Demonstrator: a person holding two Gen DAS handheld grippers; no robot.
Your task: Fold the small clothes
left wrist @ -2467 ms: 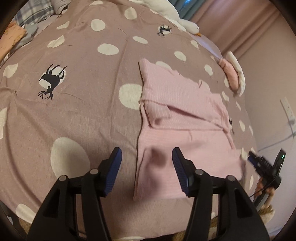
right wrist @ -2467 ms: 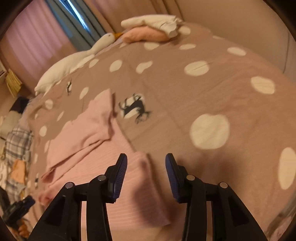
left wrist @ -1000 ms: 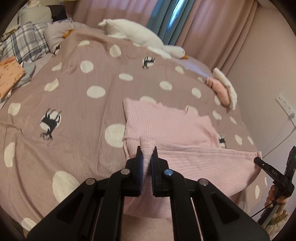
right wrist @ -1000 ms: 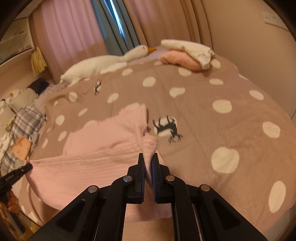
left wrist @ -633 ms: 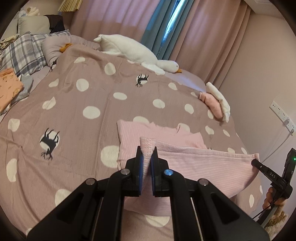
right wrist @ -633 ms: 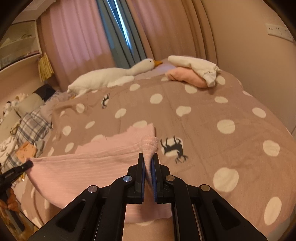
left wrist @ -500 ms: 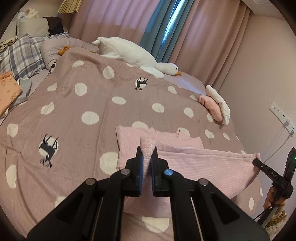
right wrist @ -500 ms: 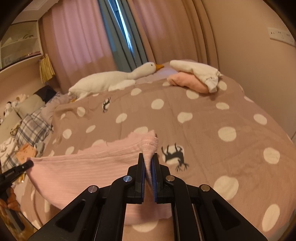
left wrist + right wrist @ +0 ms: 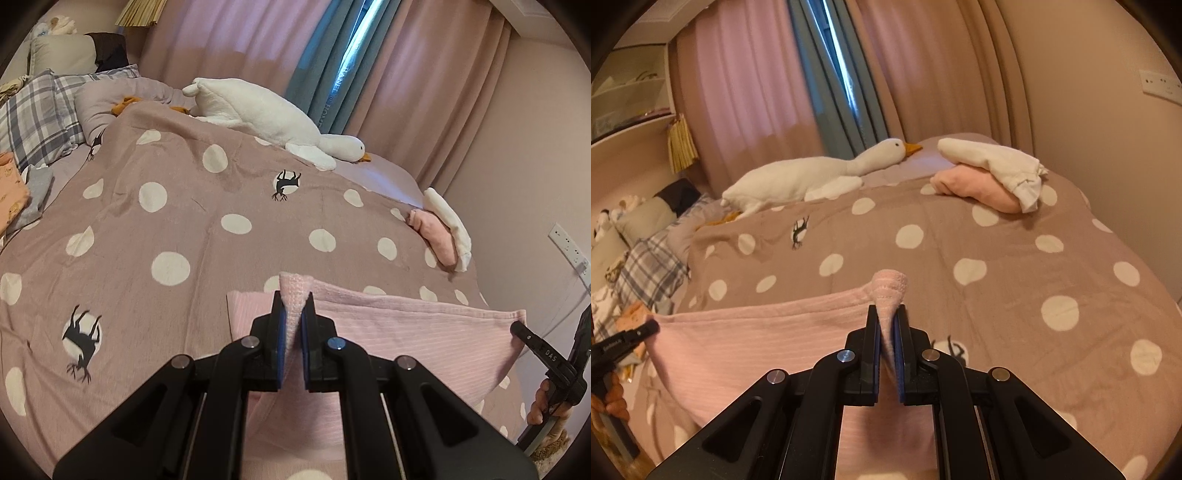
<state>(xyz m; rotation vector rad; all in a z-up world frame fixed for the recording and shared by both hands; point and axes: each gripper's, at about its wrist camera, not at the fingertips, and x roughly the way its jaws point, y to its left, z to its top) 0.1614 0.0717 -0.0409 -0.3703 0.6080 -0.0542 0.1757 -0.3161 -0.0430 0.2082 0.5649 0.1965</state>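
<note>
Both grippers, left gripper (image 9: 291, 317) and right gripper (image 9: 887, 325), pinch tight one hem corner each of the pink garment (image 9: 406, 332); we hold it stretched above the dotted blanket (image 9: 184, 221), to fold it evenly.

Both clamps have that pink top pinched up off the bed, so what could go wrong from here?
Each grip is only a small pinch: the left gripper and right gripper hold just the corners of the pink top, so one could slip free. The cloth sags between them and may land creased. If carried too far forward, it could reach the folded clothes on the spotted bedspread.
</note>
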